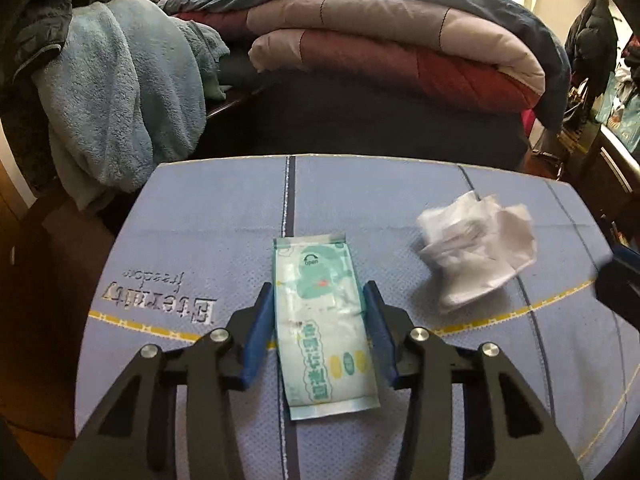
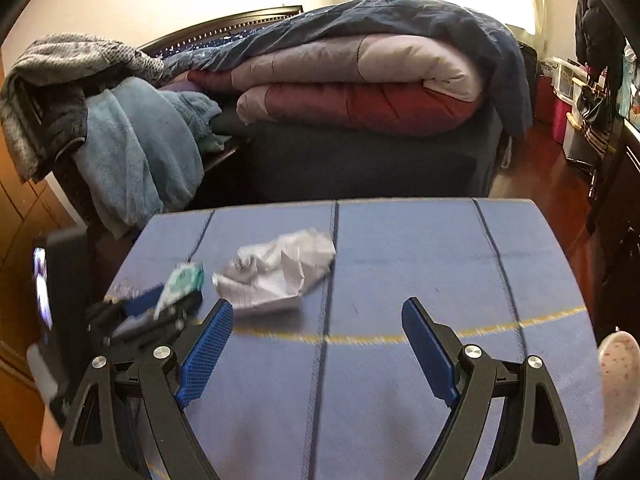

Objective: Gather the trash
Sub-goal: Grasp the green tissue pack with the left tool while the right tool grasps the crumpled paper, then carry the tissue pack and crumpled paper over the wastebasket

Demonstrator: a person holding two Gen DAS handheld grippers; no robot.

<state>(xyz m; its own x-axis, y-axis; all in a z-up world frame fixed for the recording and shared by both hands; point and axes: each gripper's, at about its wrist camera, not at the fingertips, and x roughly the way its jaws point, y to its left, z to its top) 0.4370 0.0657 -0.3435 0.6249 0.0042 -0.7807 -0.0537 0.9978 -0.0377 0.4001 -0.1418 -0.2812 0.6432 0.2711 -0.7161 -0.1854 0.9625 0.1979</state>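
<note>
Blue cloth [image 1: 400, 200]: one wipes packet [image 1: 324, 332] pinched by left claw [image 1: 320, 296]; one crumpled paper [image 2: 276, 272]; right claw [image 2: 318, 312] spread.

Black linkage arms; silver screws; blue ribbed fingers [image 2: 208, 344].

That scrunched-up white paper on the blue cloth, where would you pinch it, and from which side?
Come from above and pinch the crumpled paper across its raised middle ridge. It sits loose and puffy on the blue cloth, with folds that should squash between the pads. The right gripper is open with nothing between its fingers, and the paper lies just ahead to its left.
</note>
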